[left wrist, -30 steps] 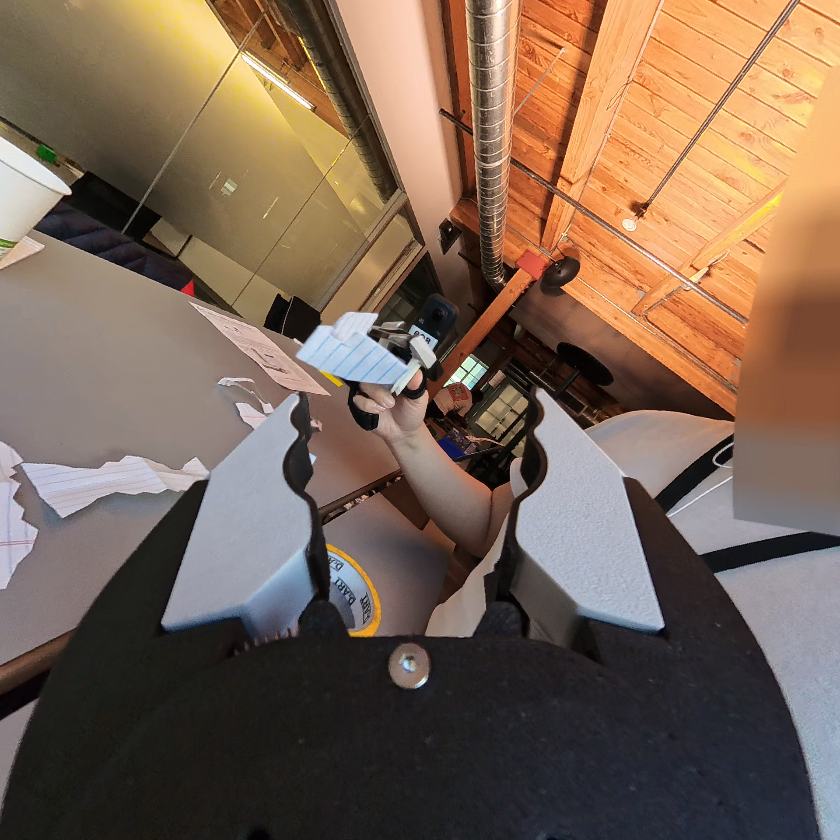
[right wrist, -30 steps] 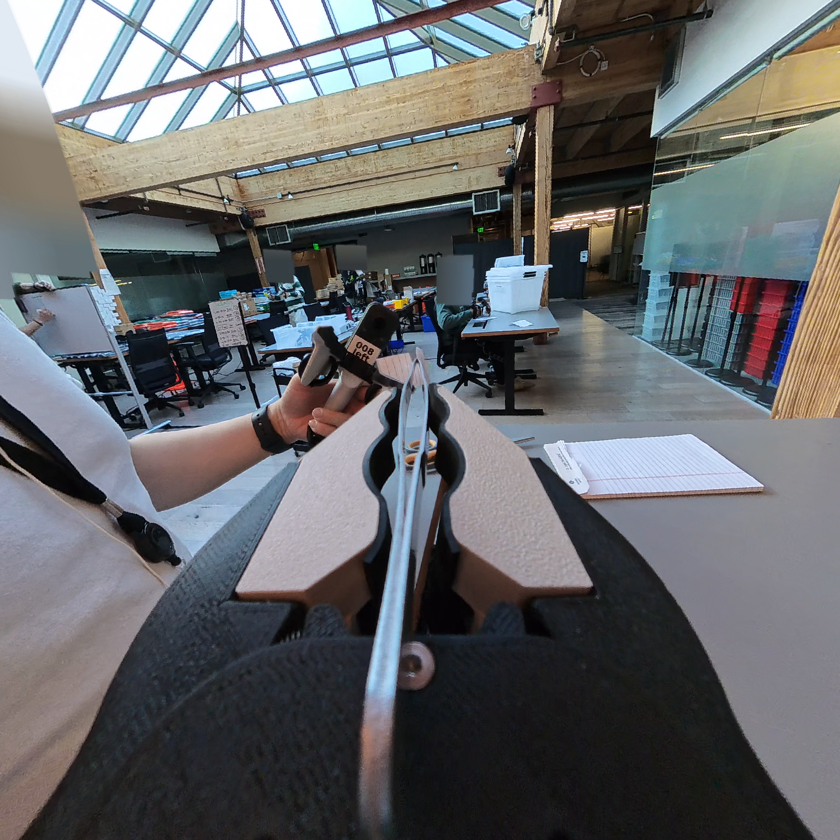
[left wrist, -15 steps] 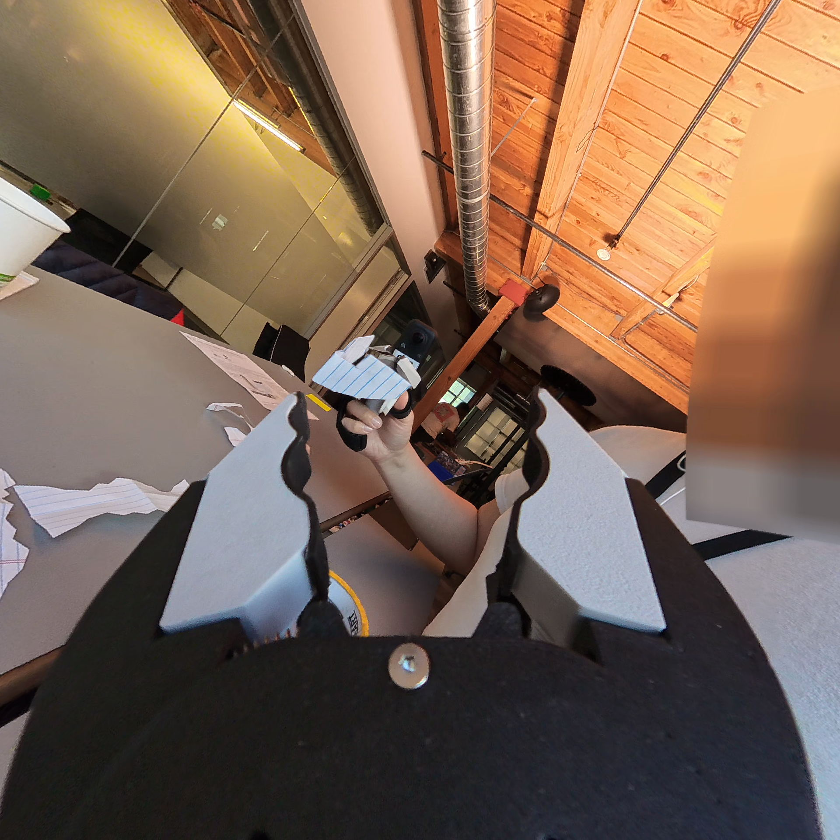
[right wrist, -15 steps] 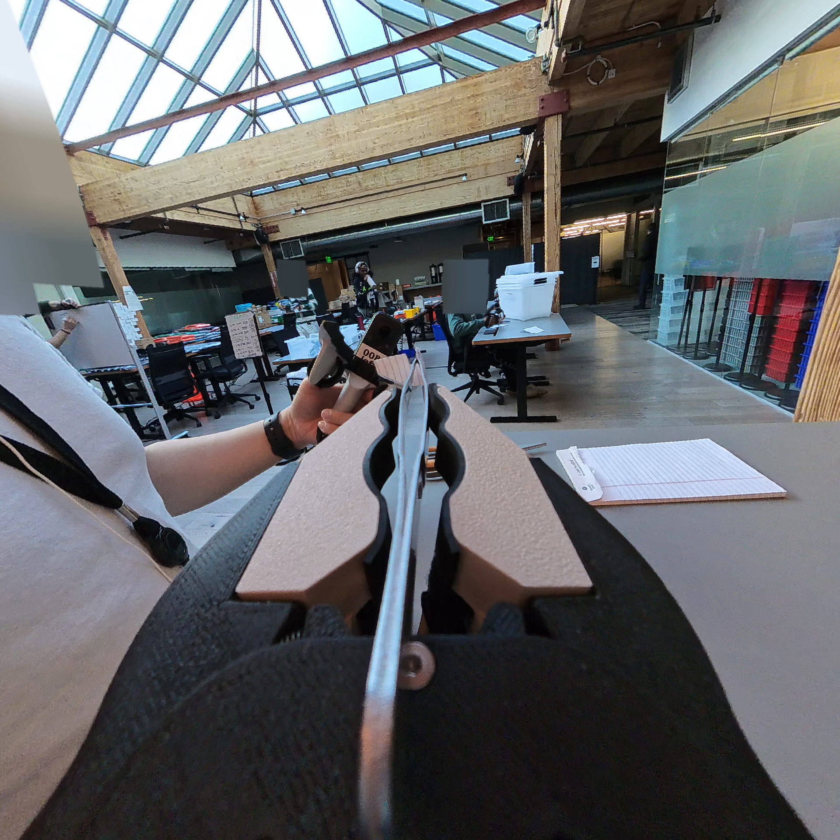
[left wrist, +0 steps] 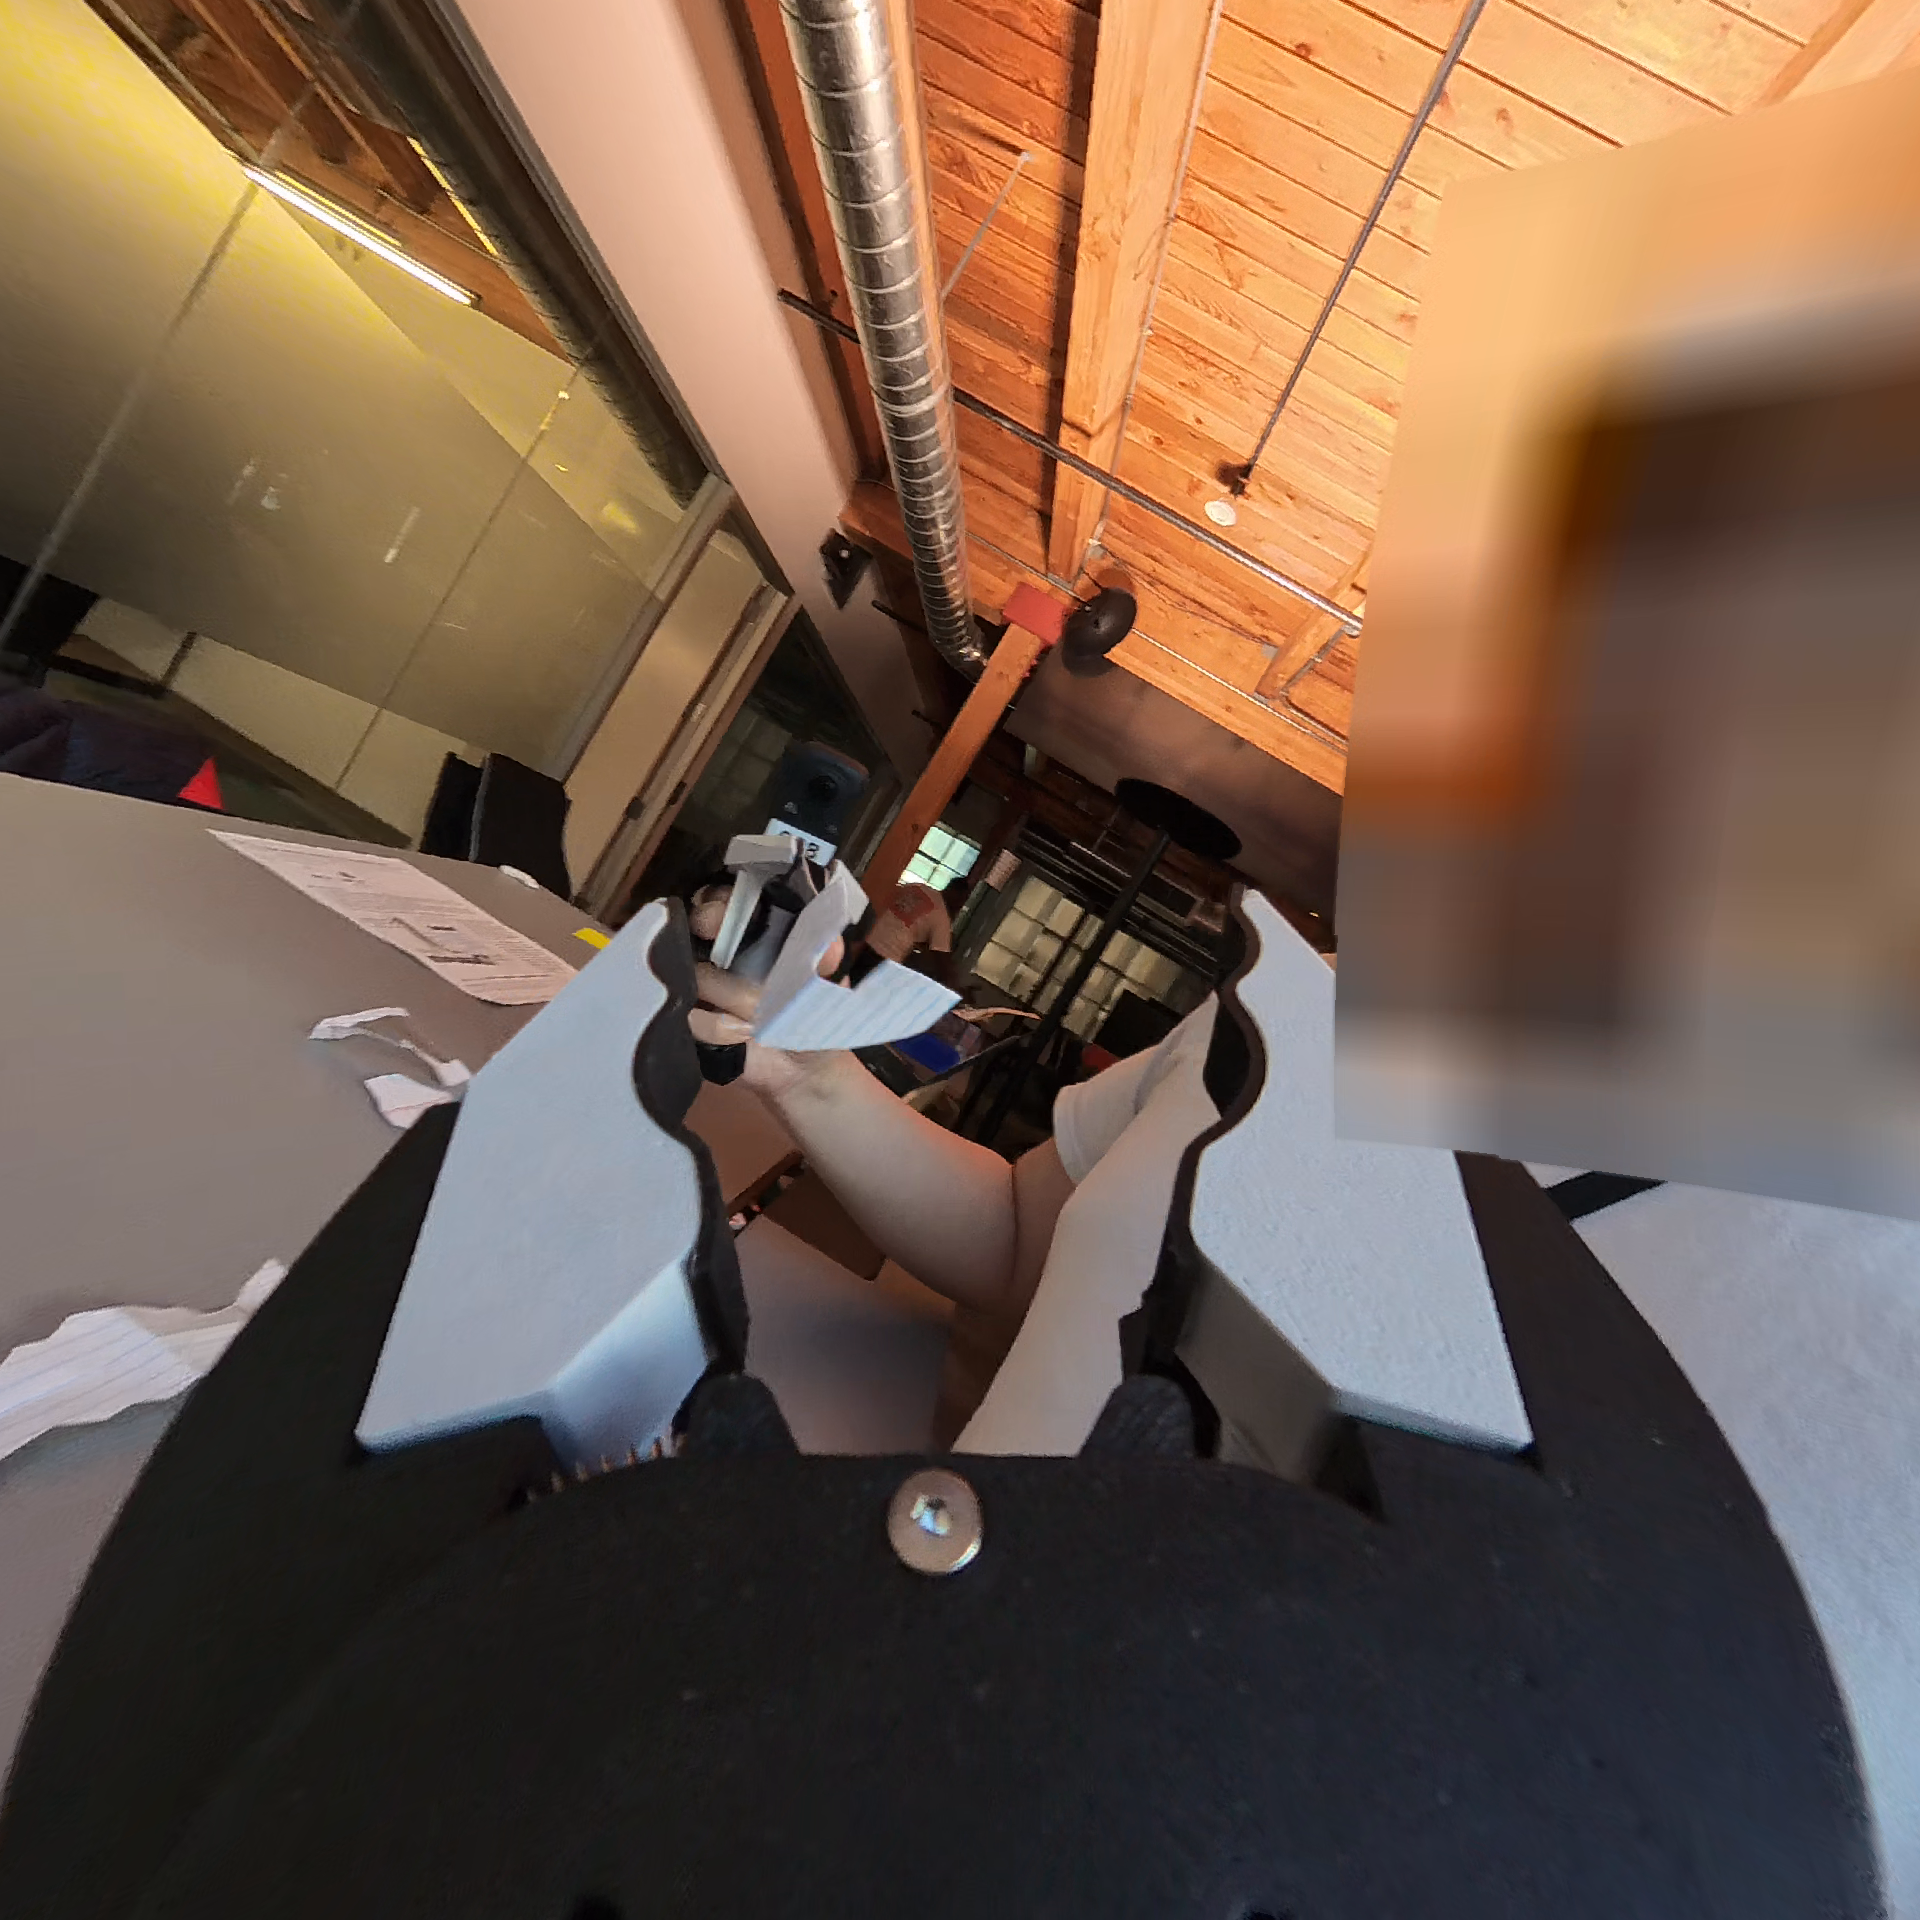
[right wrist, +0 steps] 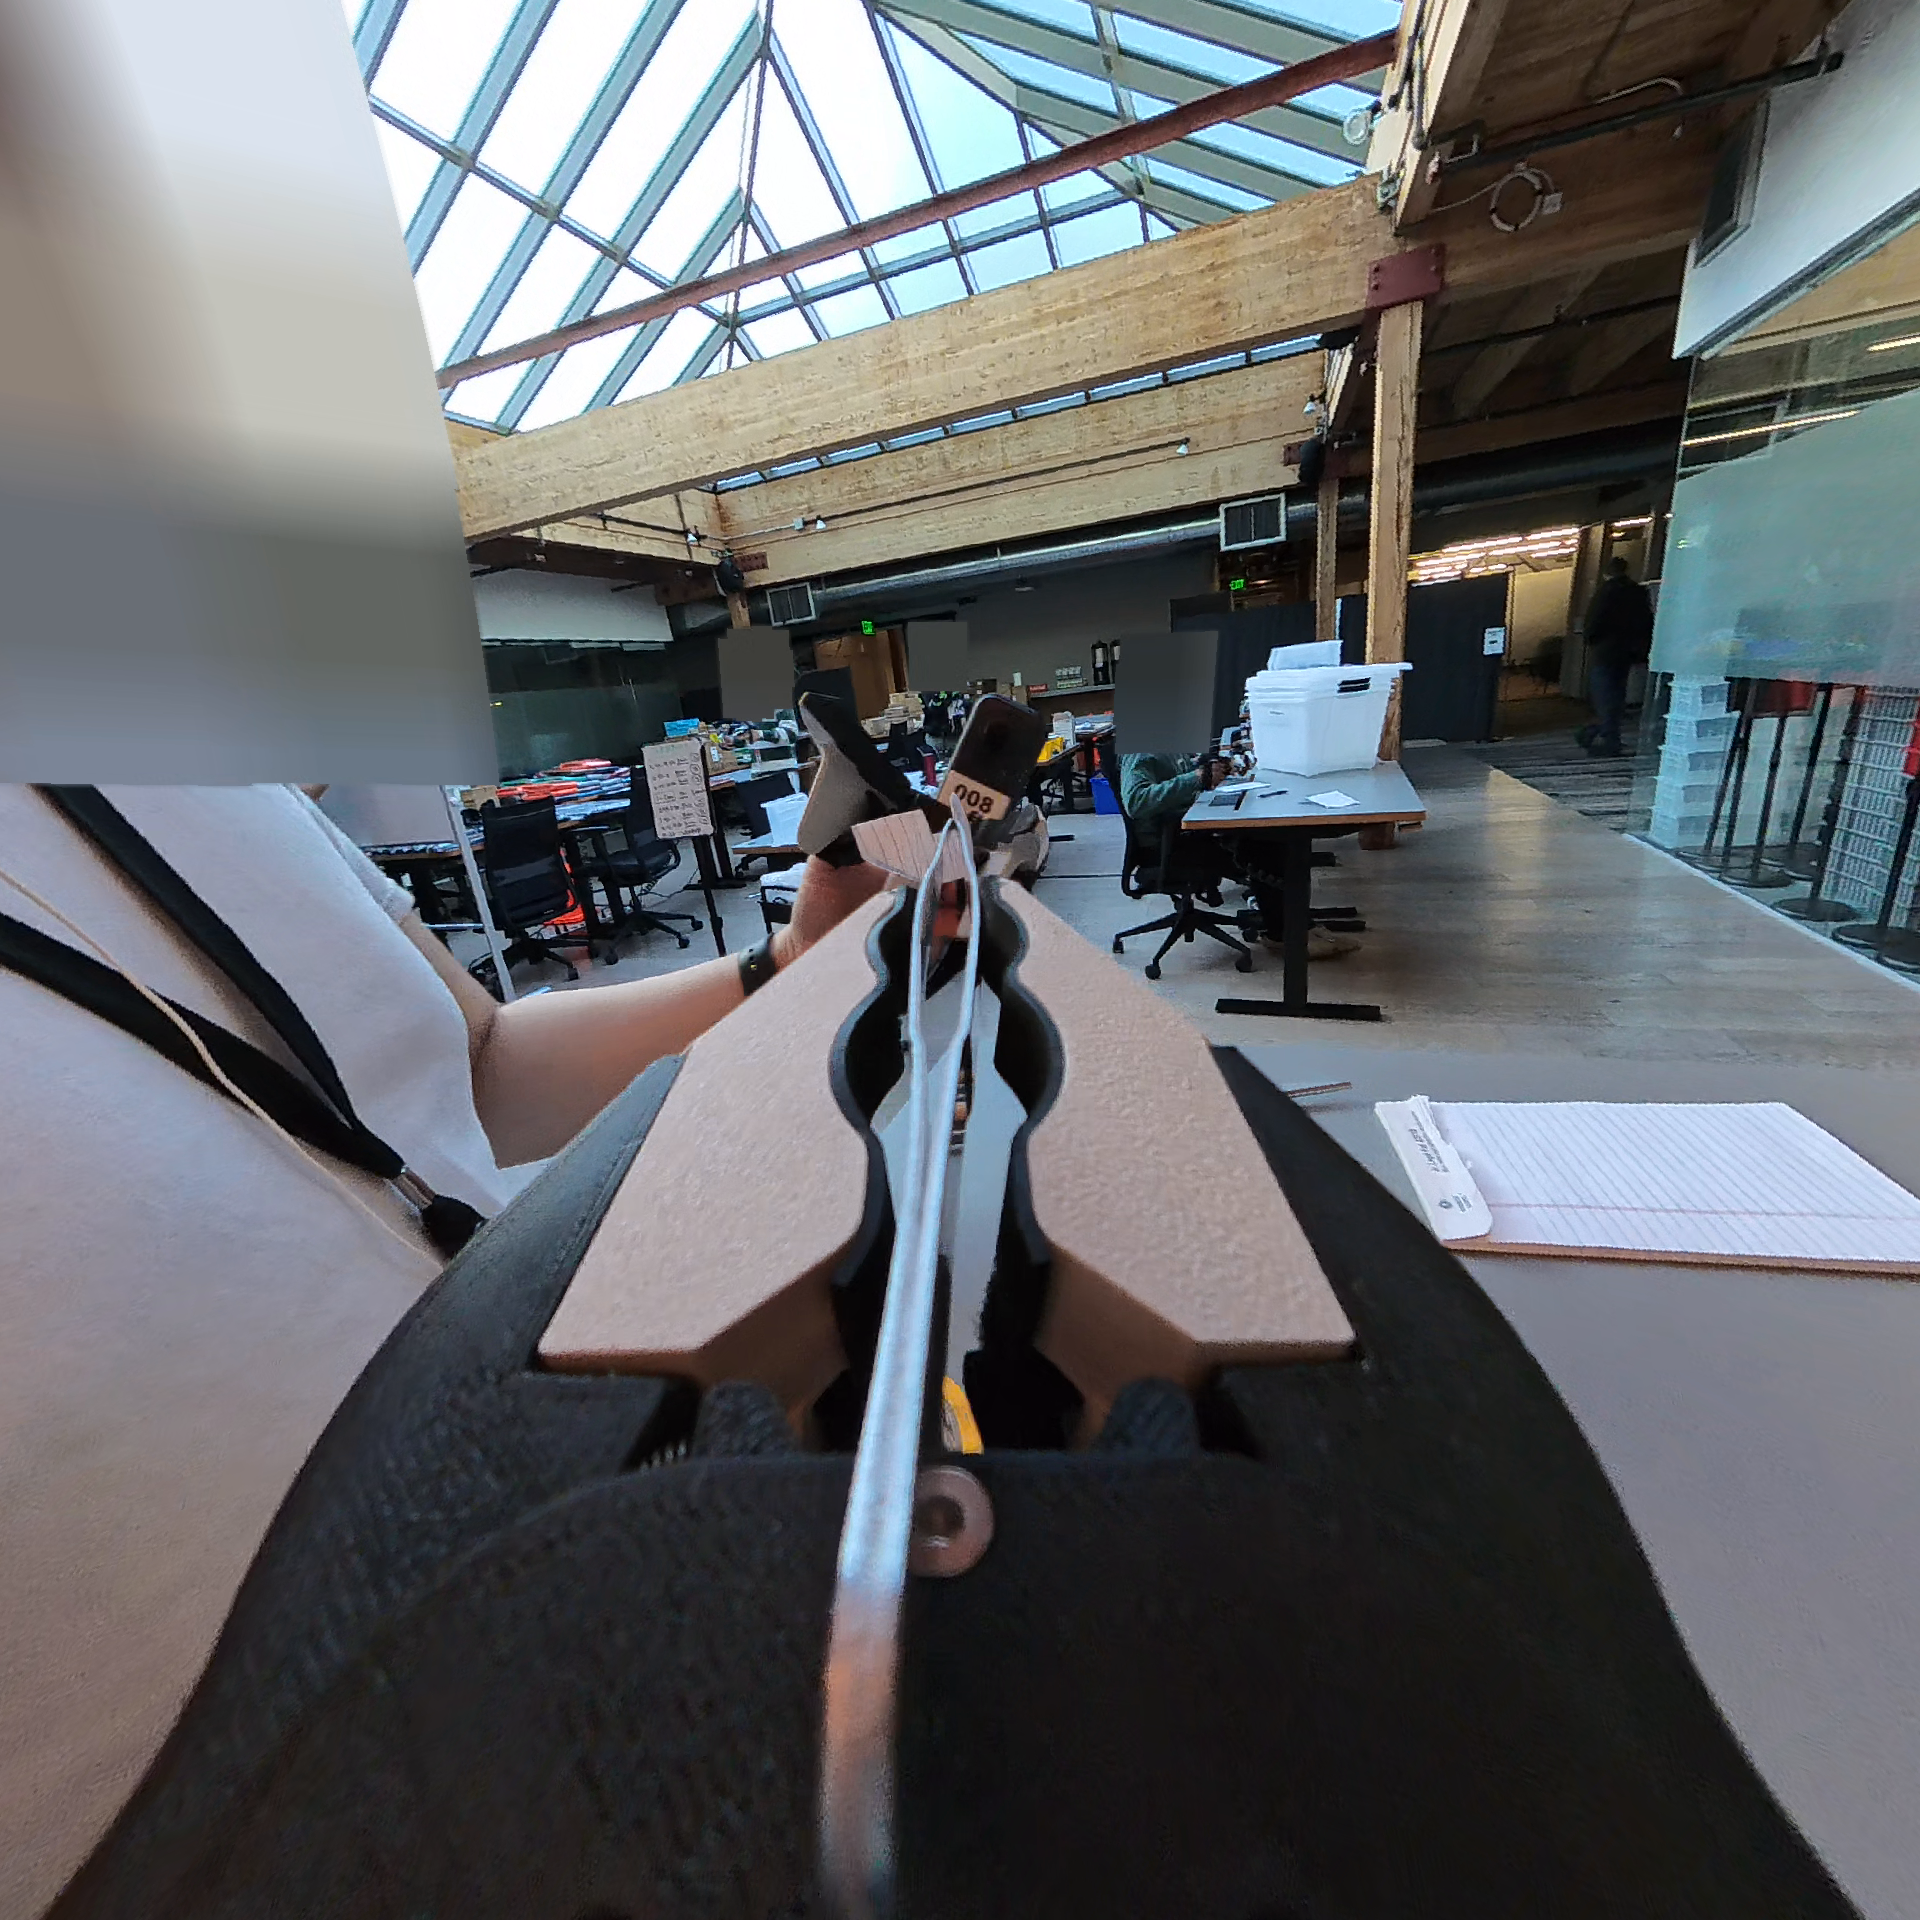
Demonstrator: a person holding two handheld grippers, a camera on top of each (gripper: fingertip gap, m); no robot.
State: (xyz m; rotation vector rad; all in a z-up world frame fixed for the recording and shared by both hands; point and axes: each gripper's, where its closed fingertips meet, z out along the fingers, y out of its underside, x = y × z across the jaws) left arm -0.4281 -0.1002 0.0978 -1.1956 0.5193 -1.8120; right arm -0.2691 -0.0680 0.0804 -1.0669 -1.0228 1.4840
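Note:
My left gripper (left wrist: 956, 914) is open wide and empty, pointing up towards the wooden ceiling. My right gripper (right wrist: 951, 904) has tan fingers (right wrist: 727, 1164) closed on a long thin metal tool (right wrist: 914, 1195) with two slim arms. The arms are bowed slightly apart and run forward past the fingertips. A small piece of lined paper (right wrist: 894, 842) sits at the tool's tip, just in front of the far left gripper (right wrist: 842, 790). In the left wrist view the same paper (left wrist: 852, 1003) hangs at the far right gripper (left wrist: 764, 904), well beyond my open fingers.
A grey table (left wrist: 156, 1039) holds torn lined paper scraps (left wrist: 94, 1371), a printed sheet (left wrist: 405, 925) and a lined notepad (right wrist: 1662, 1184). A yellow tape roll (right wrist: 961, 1413) shows between the right fingers. The person's torso (right wrist: 208, 1351) is close on the left. Desks and chairs stand behind. Across from one pair of fingers to the other is roughly 20 cm.
The right gripper's fingers have eased slightly apart and the tool's two arms have spread. The paper has turned and now sits between the left fingers' line of sight. The left gripper stays open.

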